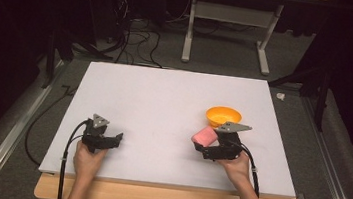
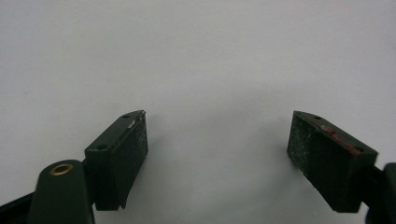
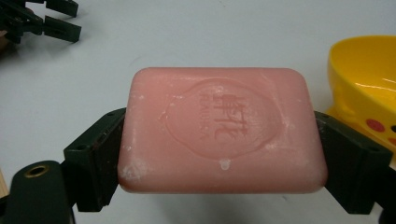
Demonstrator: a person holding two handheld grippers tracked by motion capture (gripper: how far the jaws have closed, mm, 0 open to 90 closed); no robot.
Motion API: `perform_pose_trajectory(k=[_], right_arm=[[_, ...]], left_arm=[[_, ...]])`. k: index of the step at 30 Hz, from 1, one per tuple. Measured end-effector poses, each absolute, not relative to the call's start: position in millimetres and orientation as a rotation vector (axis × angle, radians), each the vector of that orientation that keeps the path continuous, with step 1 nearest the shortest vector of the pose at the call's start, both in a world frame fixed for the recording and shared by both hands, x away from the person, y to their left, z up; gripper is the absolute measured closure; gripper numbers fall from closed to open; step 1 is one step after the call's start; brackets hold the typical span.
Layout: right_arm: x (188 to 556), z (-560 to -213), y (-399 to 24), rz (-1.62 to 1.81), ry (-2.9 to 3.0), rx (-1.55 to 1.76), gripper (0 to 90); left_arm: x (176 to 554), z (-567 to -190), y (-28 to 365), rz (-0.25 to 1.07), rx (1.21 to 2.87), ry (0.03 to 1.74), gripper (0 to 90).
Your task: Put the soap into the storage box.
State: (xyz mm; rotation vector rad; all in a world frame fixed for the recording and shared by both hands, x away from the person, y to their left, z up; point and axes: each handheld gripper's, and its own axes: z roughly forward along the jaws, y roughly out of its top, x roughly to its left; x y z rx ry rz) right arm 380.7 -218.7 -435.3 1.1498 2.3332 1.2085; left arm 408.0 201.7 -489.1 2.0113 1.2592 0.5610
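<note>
Pink soap bar (image 3: 219, 130) pinched across its long axis by right gripper (image 1: 208, 144) jaws, yellow bowl (image 1: 223, 116) just beyond; left gripper (image 1: 109, 139) jaws spread, well apart on desk (image 1: 165, 93).

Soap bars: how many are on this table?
1. A pink soap bar sits between the right gripper fingers, beside the yellow bowl. None elsewhere on the white table.

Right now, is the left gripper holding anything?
No, the left gripper has its fingers spread wide with nothing but bare white table between them.
</note>
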Motion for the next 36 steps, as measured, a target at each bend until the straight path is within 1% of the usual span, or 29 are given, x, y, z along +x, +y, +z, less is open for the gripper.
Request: perform_pose_trajectory(k=[21, 36], right_arm=[[363.6, -439.2, -252.1, 1.205, 2.247, 1.279, 13.6], [358.1, -434.5, -275.2, 1.199, 2.144, 1.369, 13.6]], left_arm=[[408.1, -489.1, 201.8, 0.560, 2.012, 1.259, 20.8], [407.8, -489.1, 201.5, 0.565, 2.012, 1.259, 20.7]])
